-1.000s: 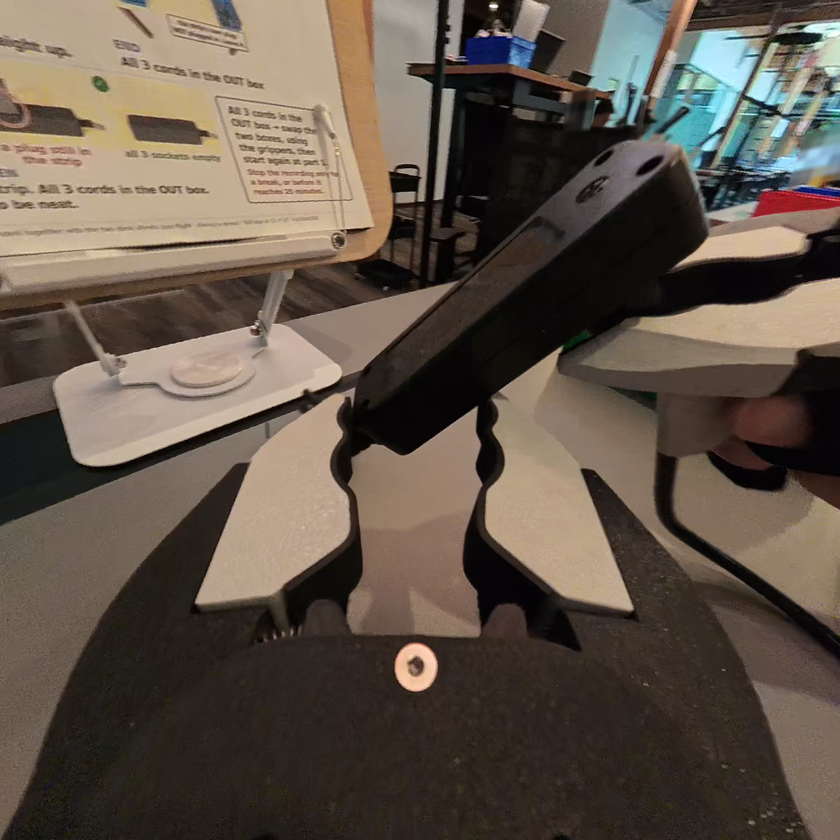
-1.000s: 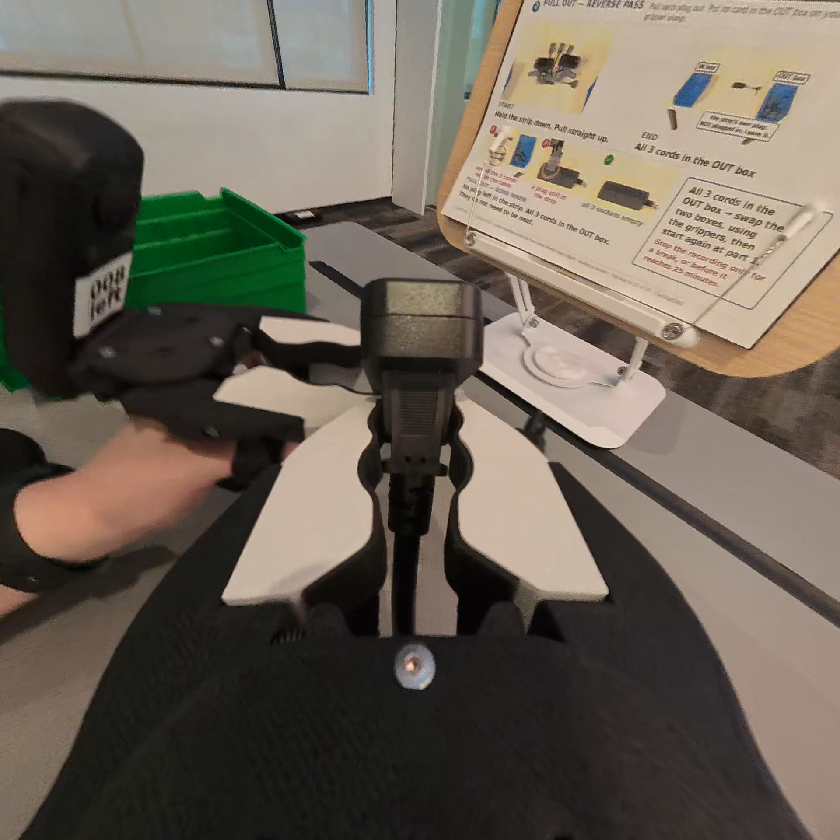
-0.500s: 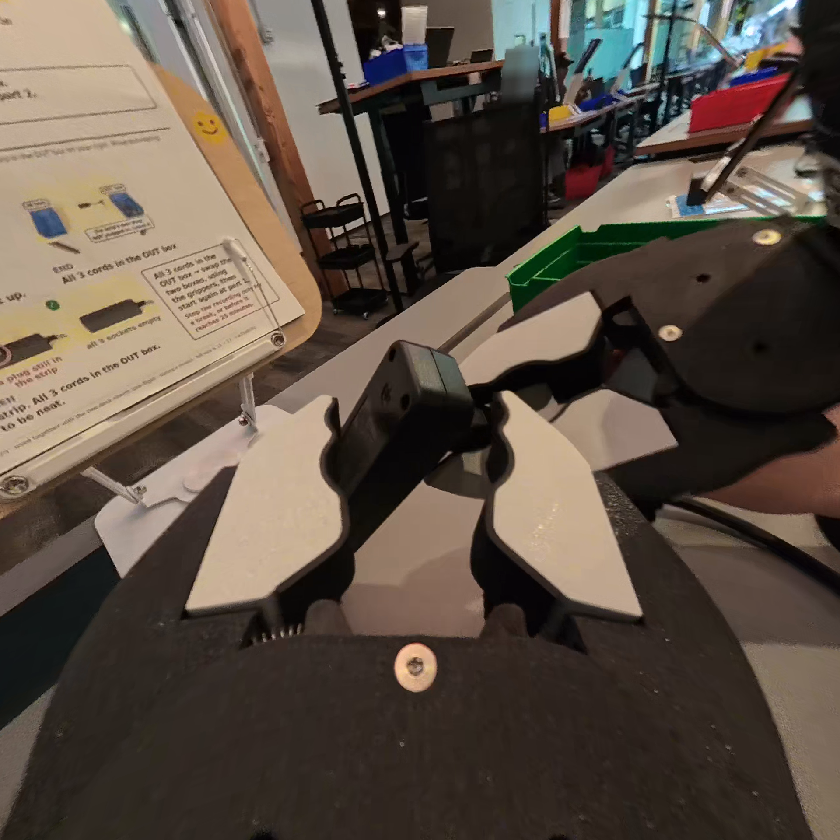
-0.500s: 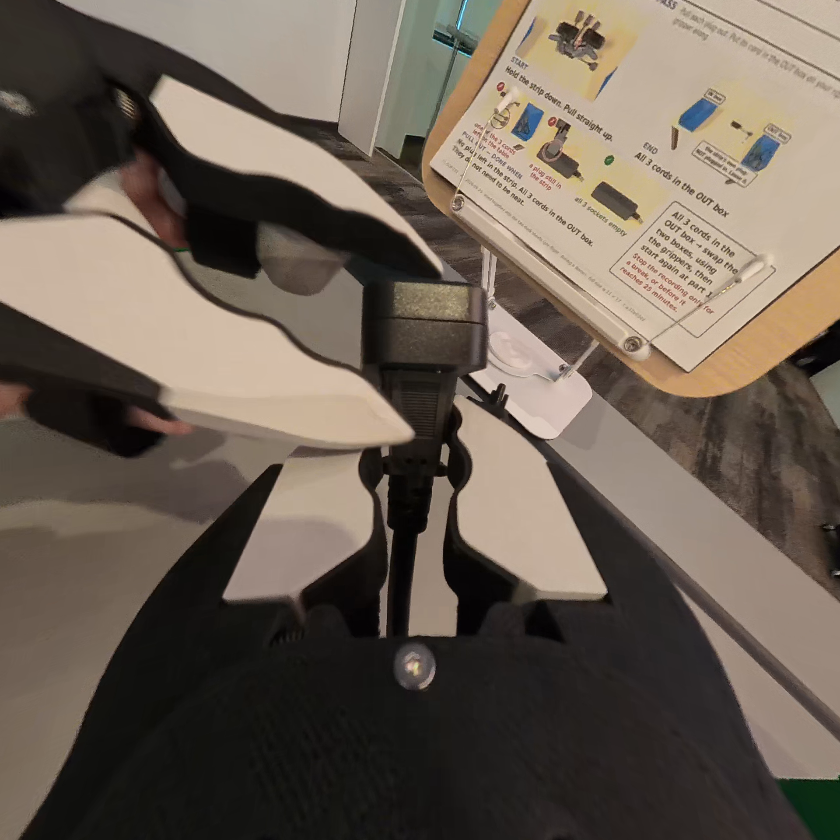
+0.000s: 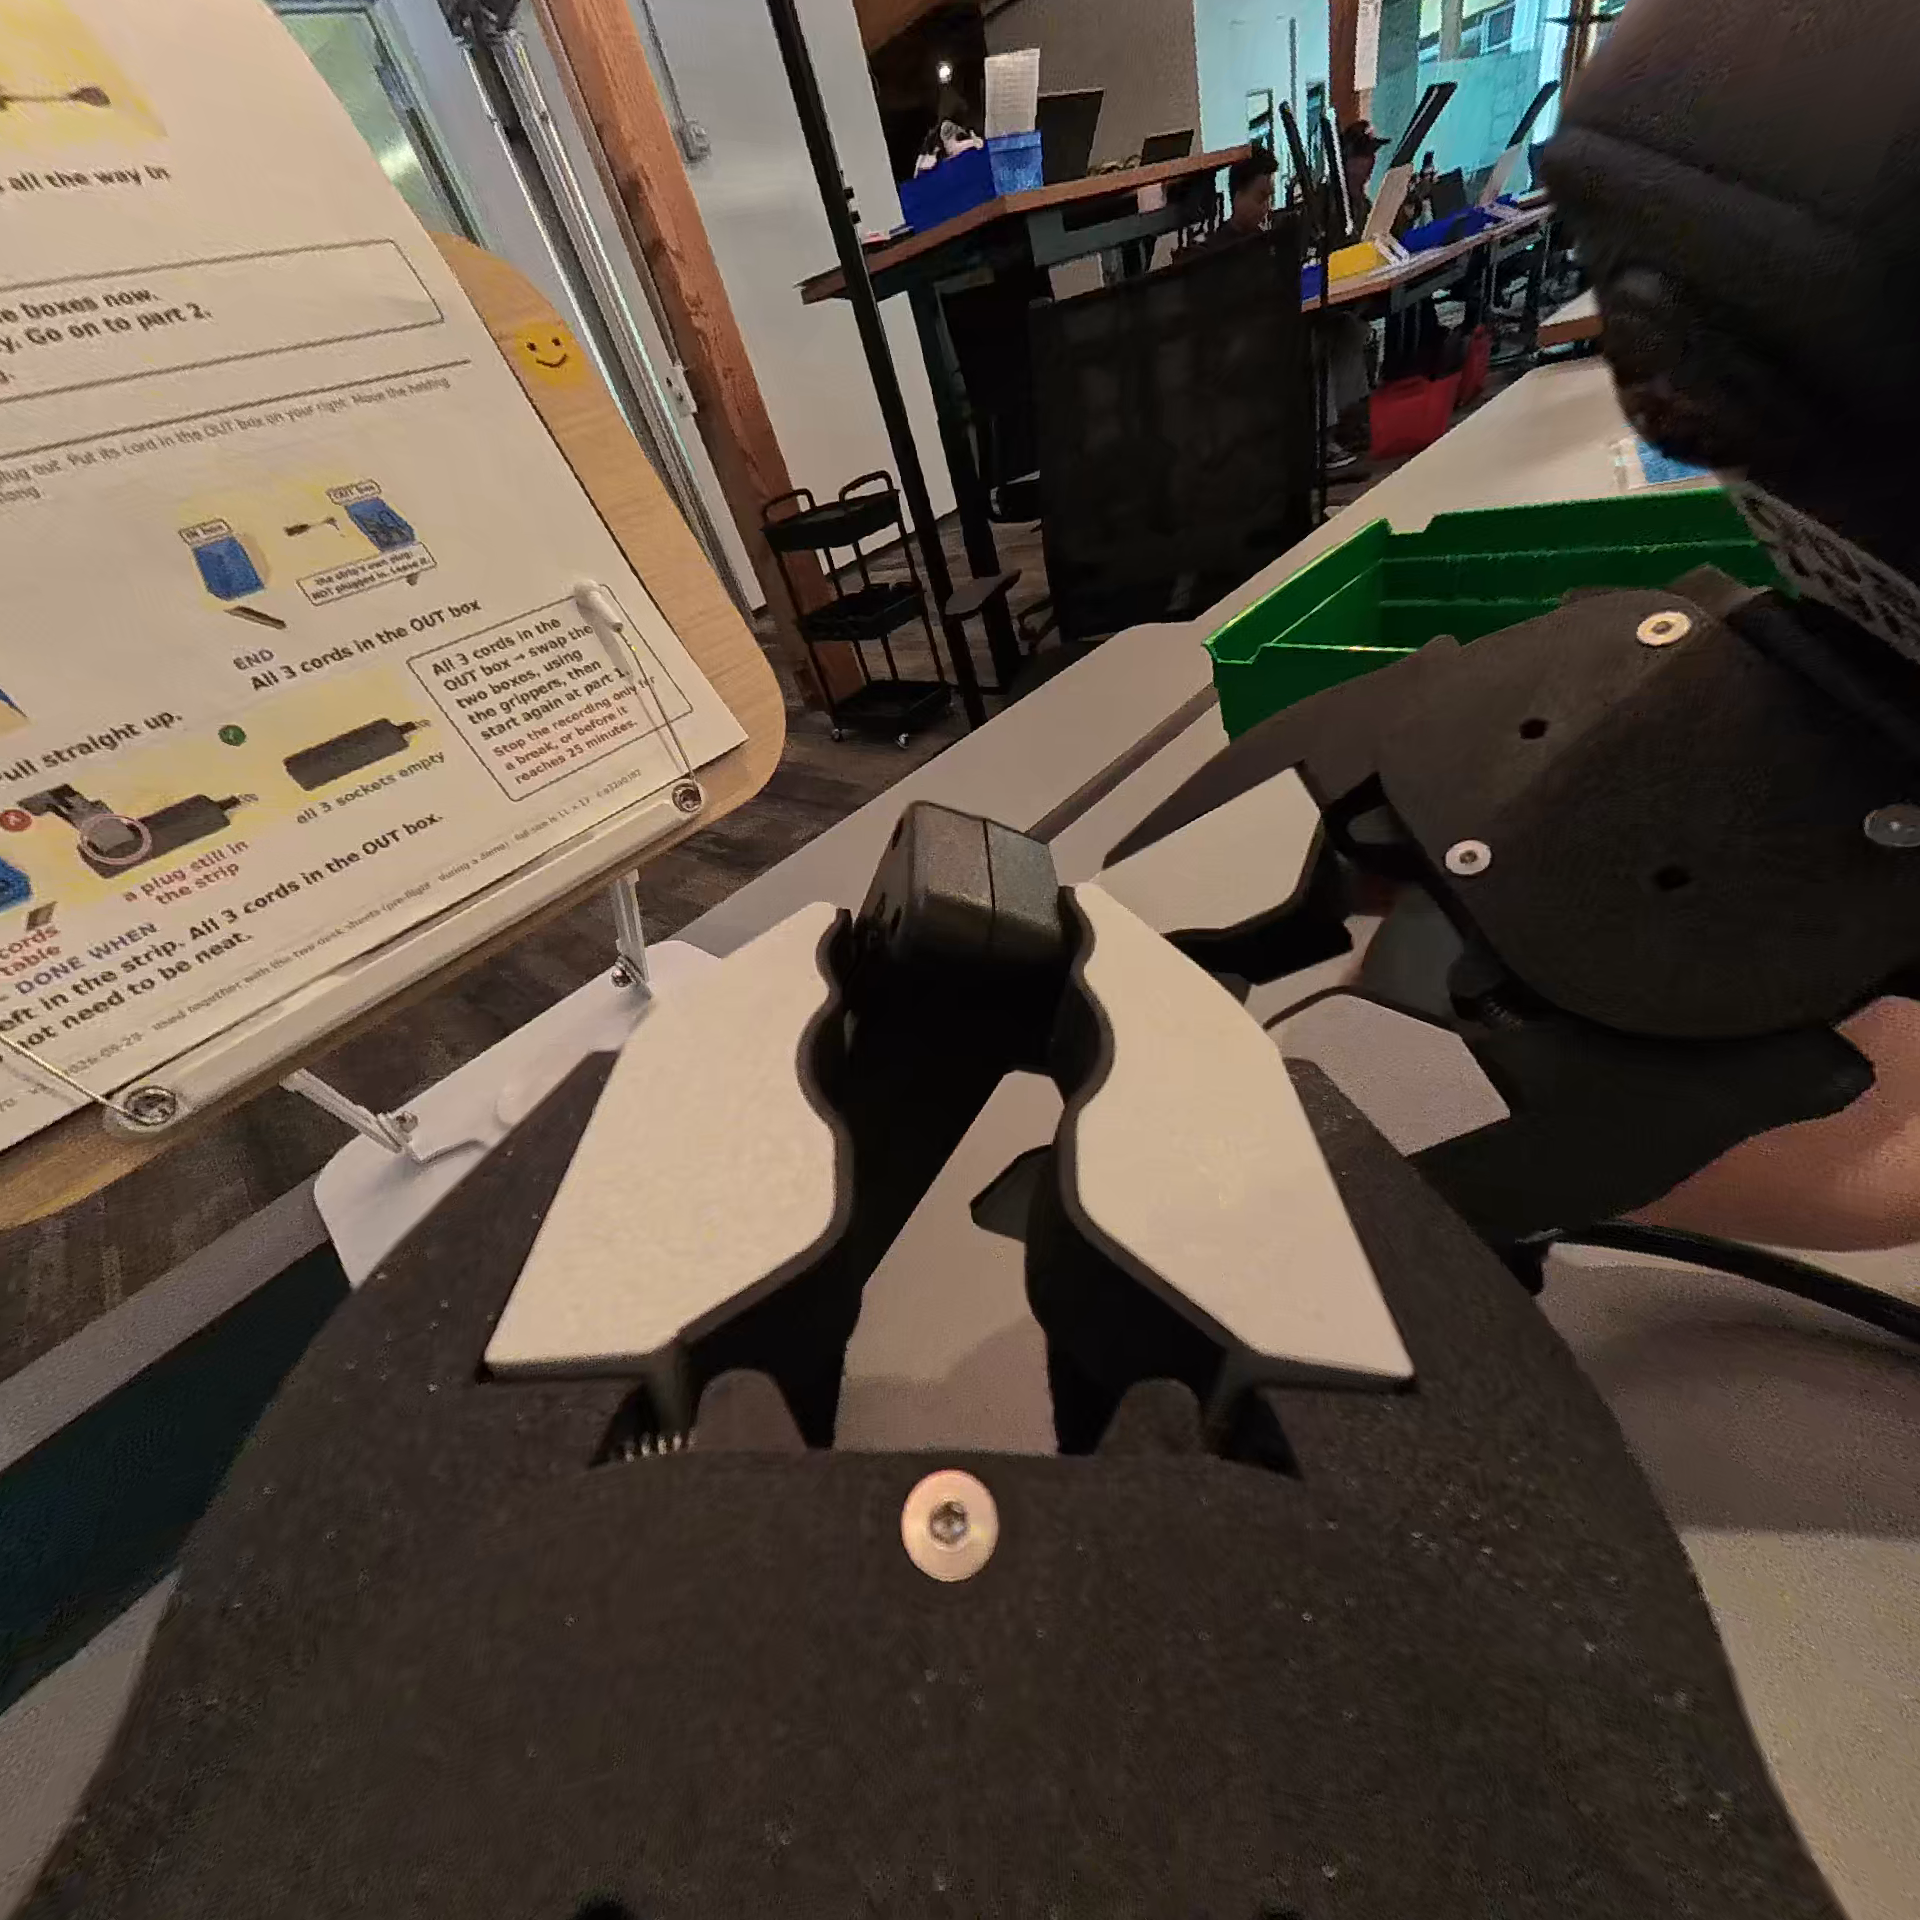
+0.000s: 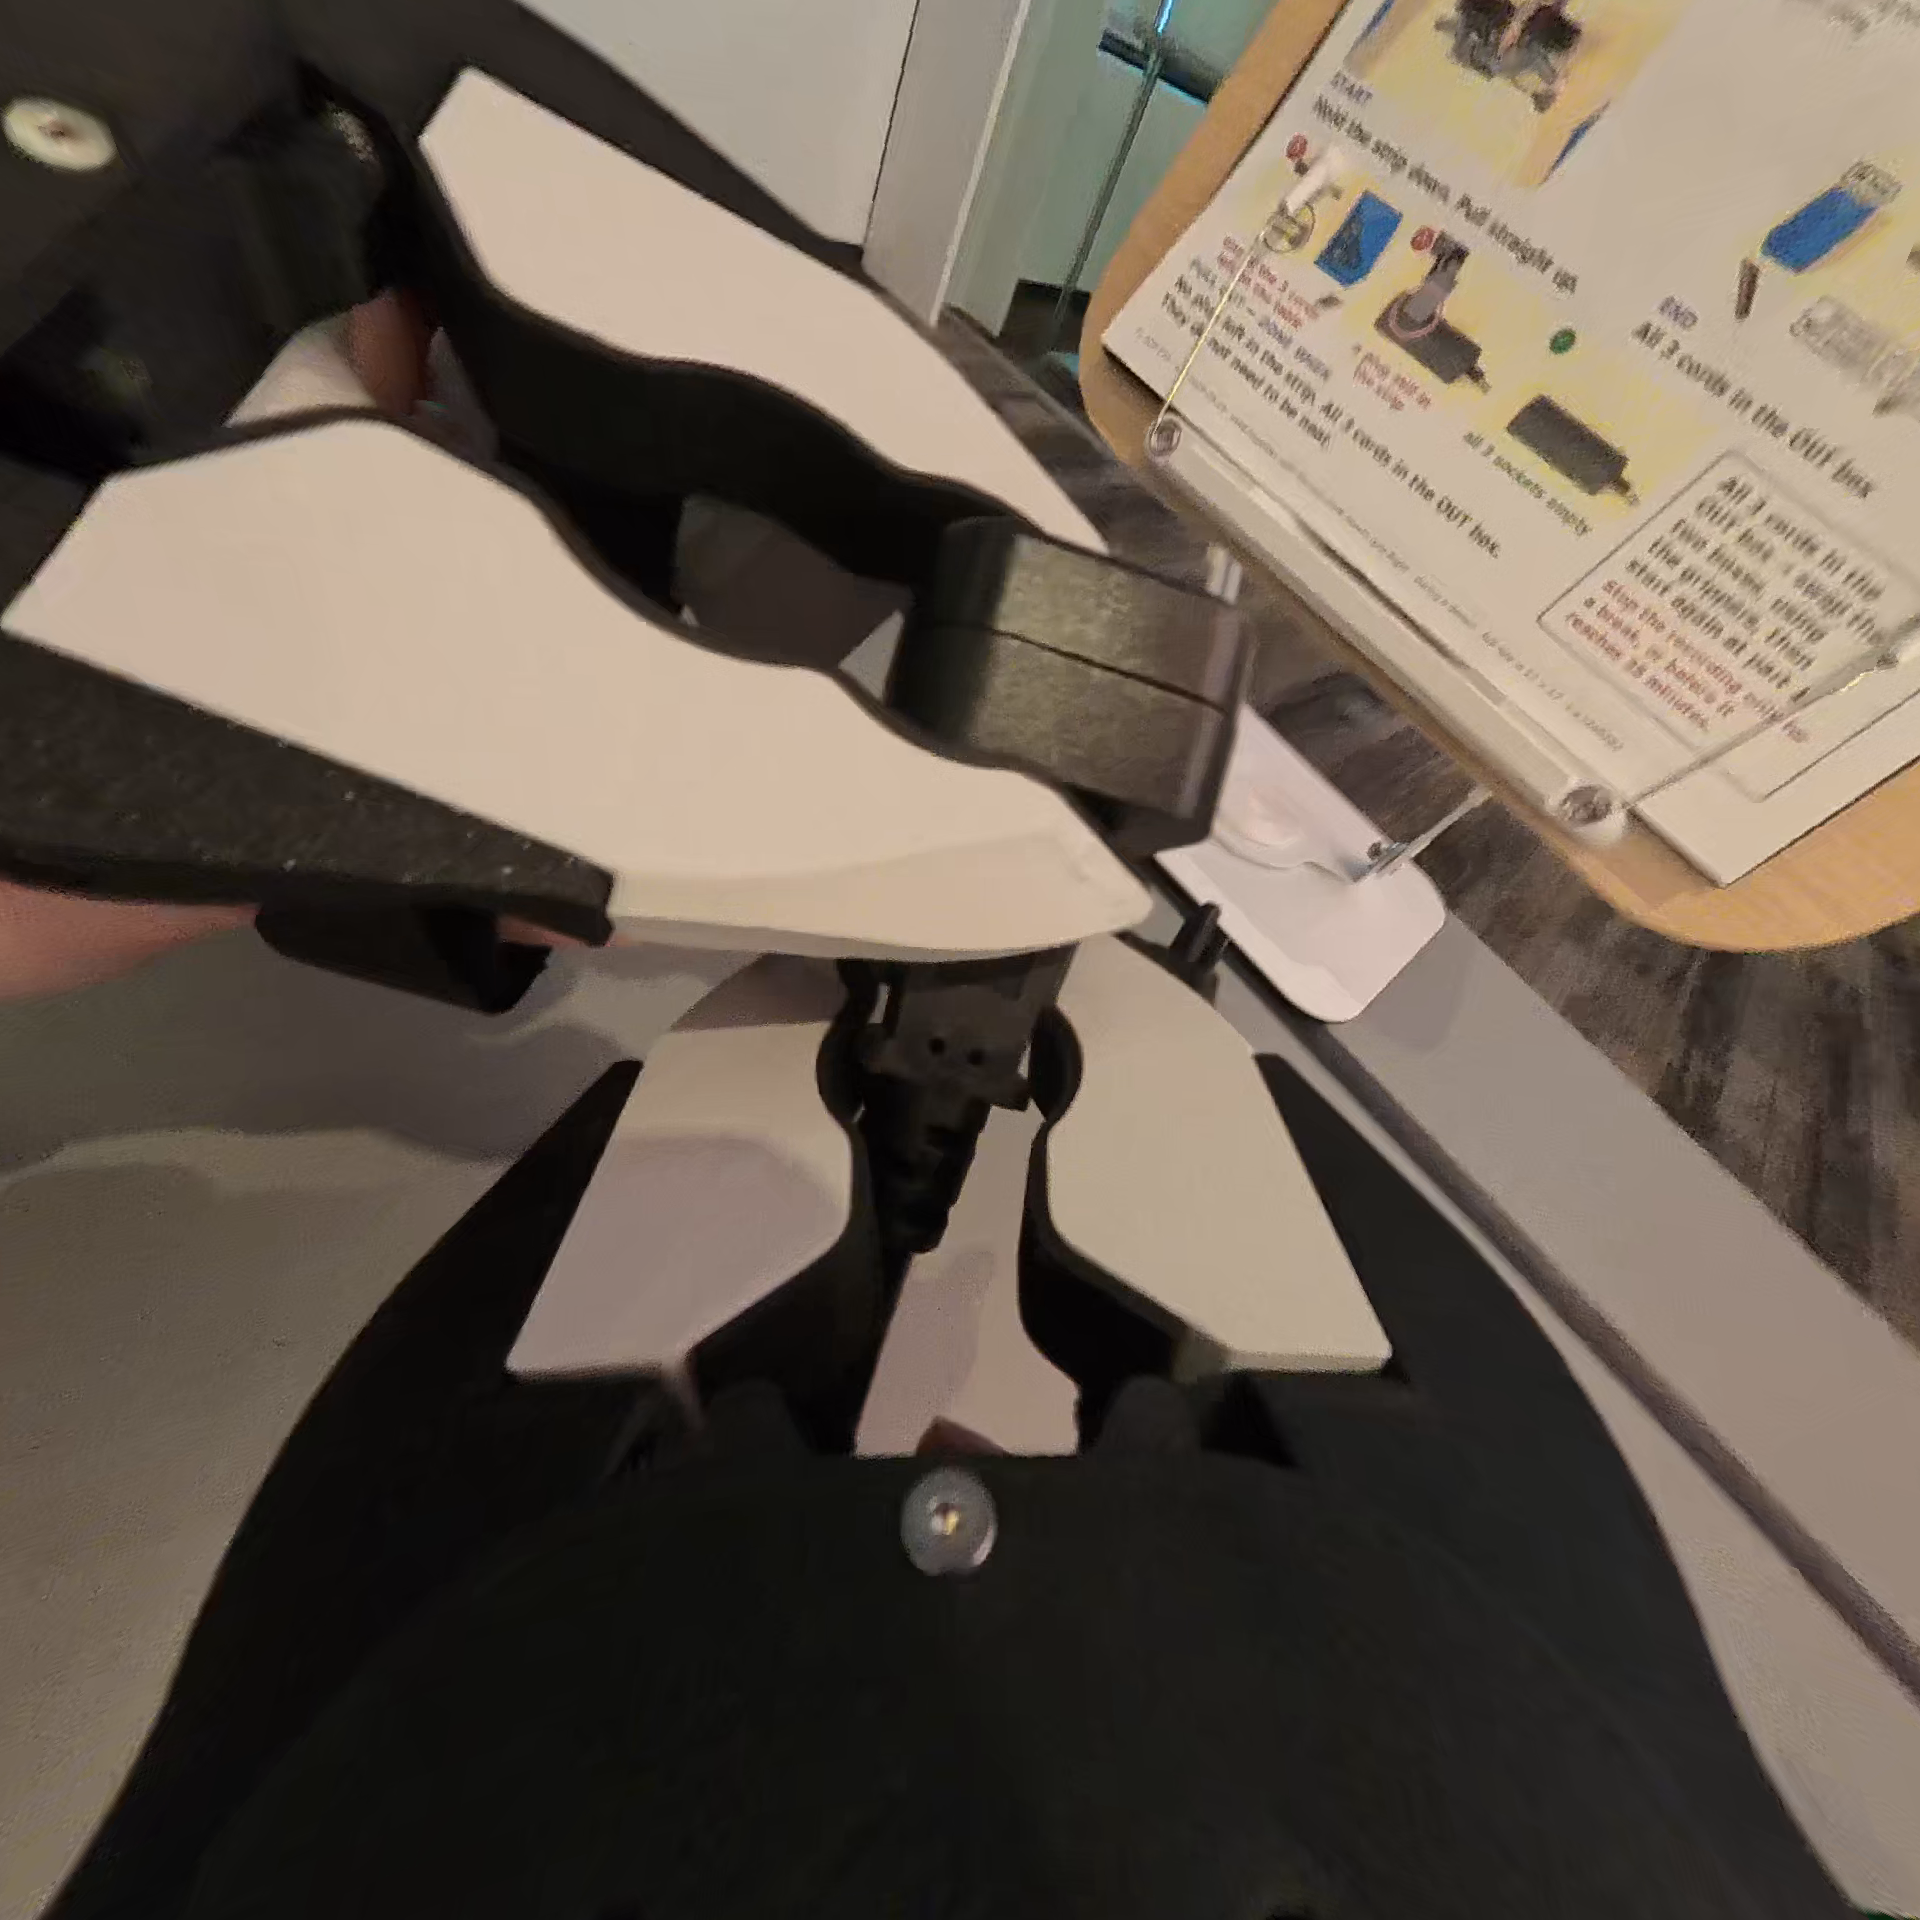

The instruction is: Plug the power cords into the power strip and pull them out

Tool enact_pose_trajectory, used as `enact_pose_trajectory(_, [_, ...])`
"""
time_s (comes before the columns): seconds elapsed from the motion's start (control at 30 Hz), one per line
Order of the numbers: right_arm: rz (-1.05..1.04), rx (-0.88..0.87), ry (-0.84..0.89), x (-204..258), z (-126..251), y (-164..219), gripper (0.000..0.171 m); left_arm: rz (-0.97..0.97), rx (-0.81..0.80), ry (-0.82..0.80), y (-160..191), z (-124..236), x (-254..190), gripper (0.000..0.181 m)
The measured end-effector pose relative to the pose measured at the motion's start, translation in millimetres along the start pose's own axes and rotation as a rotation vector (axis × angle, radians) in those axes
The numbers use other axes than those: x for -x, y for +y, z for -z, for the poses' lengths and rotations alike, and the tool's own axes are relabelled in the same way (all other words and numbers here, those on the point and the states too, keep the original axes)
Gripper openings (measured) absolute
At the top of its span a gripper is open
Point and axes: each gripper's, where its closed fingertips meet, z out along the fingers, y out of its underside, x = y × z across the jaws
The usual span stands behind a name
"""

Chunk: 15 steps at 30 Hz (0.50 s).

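Both: left gripper clamps power strip; printed instruction sheet beside.

Dim indoor light (right view blurred).

Left gripper held level over the table, pale fingers angled inward, tips clamped on the sides of a black power strip raised above the surface. Right gripper coming in from the side – almost at a right angle to the left one – tips pinched on a black plug just under the strip. Bare hand wrapped round the right gripper's body, below and behind it. In the right wrist view, left gripper close and large, crossing the upper left, fingertips of its holding hand showing between the blades.
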Motion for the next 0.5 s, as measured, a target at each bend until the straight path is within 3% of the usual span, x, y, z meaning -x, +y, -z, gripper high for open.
enact_pose_trajectory(0.3, [0.077, 0.071, -0.001, -4, -2, 14, 0.028, -0.06, 0.069, -0.013, 9, -5, -3, 0.034])
enact_pose_trajectory(0.5, [-0.066, 0.145, -0.193, 13, 3, 21, 0.023, -0.077, 0.077, 0.03, 9, -5, -10, 0.034])
